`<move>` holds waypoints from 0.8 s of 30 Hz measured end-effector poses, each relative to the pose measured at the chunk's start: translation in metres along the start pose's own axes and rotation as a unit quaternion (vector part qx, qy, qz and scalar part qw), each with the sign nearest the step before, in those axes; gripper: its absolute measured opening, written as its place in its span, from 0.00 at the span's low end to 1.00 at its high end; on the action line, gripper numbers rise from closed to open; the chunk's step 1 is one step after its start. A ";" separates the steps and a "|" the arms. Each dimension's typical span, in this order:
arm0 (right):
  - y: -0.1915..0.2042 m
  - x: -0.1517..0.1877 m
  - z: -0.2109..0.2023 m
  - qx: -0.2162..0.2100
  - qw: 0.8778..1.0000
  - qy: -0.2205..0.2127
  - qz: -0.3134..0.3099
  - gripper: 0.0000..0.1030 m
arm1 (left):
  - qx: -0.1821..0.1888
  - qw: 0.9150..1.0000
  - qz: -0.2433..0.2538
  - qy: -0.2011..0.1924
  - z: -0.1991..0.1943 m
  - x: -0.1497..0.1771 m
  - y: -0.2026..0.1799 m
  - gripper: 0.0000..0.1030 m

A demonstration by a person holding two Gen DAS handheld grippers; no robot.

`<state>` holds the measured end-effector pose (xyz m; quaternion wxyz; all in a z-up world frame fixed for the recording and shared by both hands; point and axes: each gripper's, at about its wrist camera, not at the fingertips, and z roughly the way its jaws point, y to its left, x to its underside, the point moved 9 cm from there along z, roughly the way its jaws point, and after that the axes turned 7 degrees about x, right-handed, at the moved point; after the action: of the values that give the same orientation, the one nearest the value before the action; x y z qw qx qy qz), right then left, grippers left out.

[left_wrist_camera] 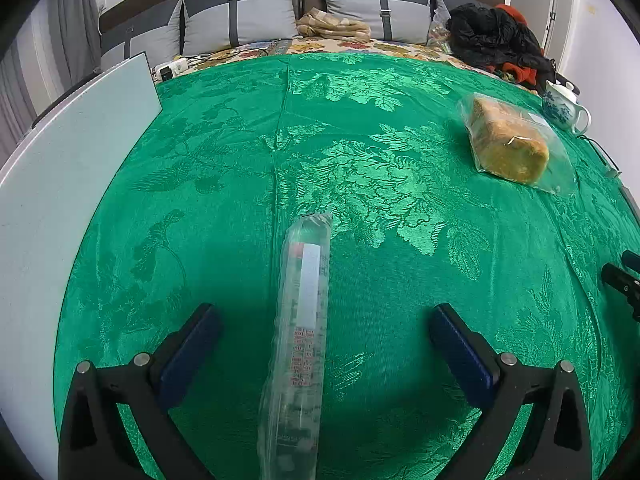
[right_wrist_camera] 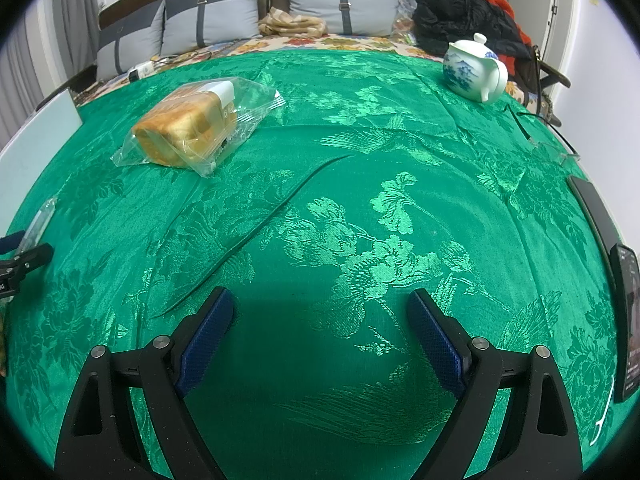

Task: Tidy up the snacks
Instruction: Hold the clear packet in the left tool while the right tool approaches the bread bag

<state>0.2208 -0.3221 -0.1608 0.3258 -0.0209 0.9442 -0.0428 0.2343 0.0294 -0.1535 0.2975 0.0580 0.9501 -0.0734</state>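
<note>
A long clear snack packet [left_wrist_camera: 304, 320] with a white label and red print lies on the green tablecloth [left_wrist_camera: 360, 160]. It runs straight down the gap of my left gripper [left_wrist_camera: 325, 312], which is open; neither blue pad touches it. A bread loaf in a clear bag [left_wrist_camera: 508, 140] sits at the far right of that view and appears far left as the bread loaf [right_wrist_camera: 188, 128] in the right wrist view. My right gripper [right_wrist_camera: 320, 298] is open over bare cloth with nothing between its fingers. The left gripper's tip [right_wrist_camera: 24, 260] and the packet's end [right_wrist_camera: 40, 216] show at the left edge.
A blue-and-white teapot [right_wrist_camera: 474, 70] stands at the back right. A phone [right_wrist_camera: 628, 320] and a dark flat device [right_wrist_camera: 592, 208] lie along the right edge. A white board [left_wrist_camera: 60, 180] borders the left. Pillows and a pile of dark clothes [left_wrist_camera: 492, 36] lie behind.
</note>
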 end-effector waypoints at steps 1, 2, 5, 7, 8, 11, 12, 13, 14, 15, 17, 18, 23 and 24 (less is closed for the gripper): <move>0.000 0.000 0.000 0.000 1.000 0.000 0.000 0.89 | 0.000 1.000 0.000 0.000 0.000 0.000 0.000 1.00; 0.000 0.000 0.000 0.000 1.000 0.000 0.000 0.89 | 0.000 1.000 0.000 0.000 0.000 0.000 0.000 1.00; 0.000 0.000 0.000 0.000 1.000 0.000 0.000 0.89 | 0.000 1.000 0.000 0.000 0.000 0.000 0.000 1.00; 0.000 0.000 0.000 0.000 1.000 0.000 0.000 0.89 | 0.000 1.000 0.000 0.000 0.000 0.000 0.000 1.00; 0.000 0.000 0.000 0.000 1.000 0.000 0.000 0.89 | 0.001 1.000 0.001 0.002 0.000 0.000 -0.001 1.00; 0.000 0.000 0.000 0.000 1.000 0.000 0.000 0.89 | 0.009 1.000 0.019 0.014 0.002 -0.002 -0.002 1.00; 0.000 0.000 0.000 0.000 1.000 0.000 0.000 0.89 | 0.013 0.999 0.023 0.019 0.002 -0.003 -0.001 1.00; 0.000 0.000 0.000 0.000 1.000 0.000 0.000 0.89 | 0.015 0.999 0.025 0.022 0.002 -0.004 0.001 1.00; 0.000 0.000 0.000 0.000 1.000 0.000 0.000 0.89 | 0.016 0.999 0.025 0.020 0.002 -0.004 0.003 1.00; 0.000 0.000 0.000 0.000 1.000 0.000 0.000 0.89 | 0.017 0.999 0.026 0.014 0.001 -0.004 0.004 1.00; 0.000 0.000 0.000 0.000 1.000 0.000 0.000 0.89 | 0.016 1.000 0.023 0.007 0.000 -0.002 0.005 1.00; 0.000 0.000 0.000 0.000 1.000 0.000 0.000 0.89 | 0.015 1.000 0.023 0.006 0.000 -0.002 0.004 1.00; 0.000 0.000 0.000 0.000 1.000 0.000 0.000 0.89 | 0.017 1.000 0.023 0.005 0.000 -0.002 0.005 1.00; 0.000 0.000 0.000 0.000 1.000 0.000 0.000 0.89 | 0.018 1.000 0.023 0.005 0.000 -0.002 0.005 1.00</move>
<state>0.2209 -0.3222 -0.1607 0.3260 -0.0209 0.9442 -0.0428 0.2365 0.0342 -0.1530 0.2937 0.0857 0.9484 -0.0830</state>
